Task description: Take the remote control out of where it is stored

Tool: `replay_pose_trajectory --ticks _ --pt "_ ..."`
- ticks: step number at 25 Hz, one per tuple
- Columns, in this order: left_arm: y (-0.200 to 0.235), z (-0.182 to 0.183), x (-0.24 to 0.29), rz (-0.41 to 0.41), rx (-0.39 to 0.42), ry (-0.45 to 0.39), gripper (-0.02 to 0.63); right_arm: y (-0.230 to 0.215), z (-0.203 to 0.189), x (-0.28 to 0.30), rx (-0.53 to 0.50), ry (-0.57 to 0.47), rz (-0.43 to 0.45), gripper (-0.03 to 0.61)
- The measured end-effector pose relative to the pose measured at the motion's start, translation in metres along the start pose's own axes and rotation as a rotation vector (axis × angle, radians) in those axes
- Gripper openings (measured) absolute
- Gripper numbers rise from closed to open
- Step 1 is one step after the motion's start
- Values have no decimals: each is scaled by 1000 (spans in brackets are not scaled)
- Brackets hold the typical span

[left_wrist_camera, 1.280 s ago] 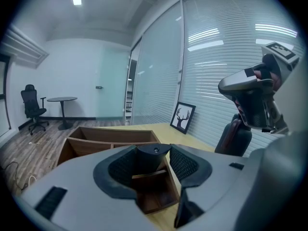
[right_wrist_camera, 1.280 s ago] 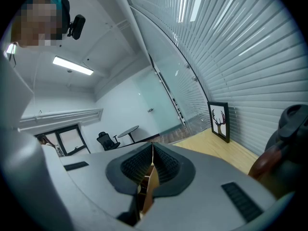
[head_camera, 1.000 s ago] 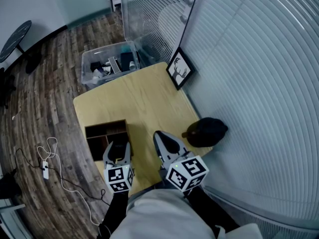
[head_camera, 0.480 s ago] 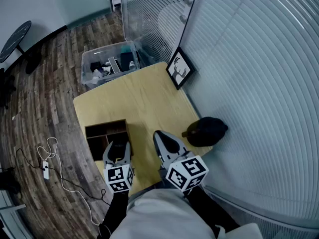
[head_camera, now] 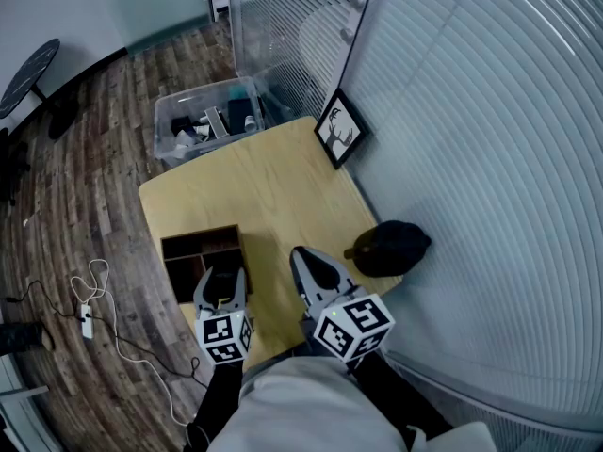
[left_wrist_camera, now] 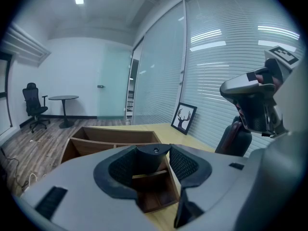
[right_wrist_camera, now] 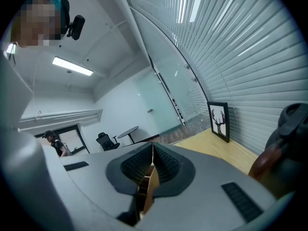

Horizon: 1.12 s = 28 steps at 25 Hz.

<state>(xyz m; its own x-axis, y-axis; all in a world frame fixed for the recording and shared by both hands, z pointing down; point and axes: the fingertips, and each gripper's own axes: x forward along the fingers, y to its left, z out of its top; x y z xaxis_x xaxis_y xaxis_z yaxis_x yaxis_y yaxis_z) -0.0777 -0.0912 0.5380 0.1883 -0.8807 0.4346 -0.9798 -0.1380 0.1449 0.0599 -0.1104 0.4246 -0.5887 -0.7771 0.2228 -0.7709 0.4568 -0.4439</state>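
Note:
The remote control (left_wrist_camera: 154, 161) is a black bar held end-on between the left jaws, with a small dot on its top end. My left gripper (left_wrist_camera: 153, 153) is shut on it, over the near compartments of the dark wooden organizer box (left_wrist_camera: 96, 139). In the head view the left gripper (head_camera: 223, 285) sits at the box's (head_camera: 193, 248) near right corner, and the remote (head_camera: 224, 282) shows as a dark shape between the jaws. My right gripper (head_camera: 311, 269) hovers over the table beside it, shut and empty. The right gripper view shows the right gripper (right_wrist_camera: 152, 160) with its pads pressed together.
A black cap (head_camera: 391, 250) lies at the right edge of the light wooden table (head_camera: 264, 182). A framed deer picture (head_camera: 340, 127) leans on the blinds. A clear plastic bin (head_camera: 207, 118) with items stands on the floor beyond the table. Cables (head_camera: 89, 299) lie on the floor at left.

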Motion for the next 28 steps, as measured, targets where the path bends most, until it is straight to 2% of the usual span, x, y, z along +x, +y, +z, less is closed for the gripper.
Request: replay_pose_trajectory --ticks 28 --pt "0 4 -5 8 -4 -15 218 0 -3 0 5 -9 11 5"
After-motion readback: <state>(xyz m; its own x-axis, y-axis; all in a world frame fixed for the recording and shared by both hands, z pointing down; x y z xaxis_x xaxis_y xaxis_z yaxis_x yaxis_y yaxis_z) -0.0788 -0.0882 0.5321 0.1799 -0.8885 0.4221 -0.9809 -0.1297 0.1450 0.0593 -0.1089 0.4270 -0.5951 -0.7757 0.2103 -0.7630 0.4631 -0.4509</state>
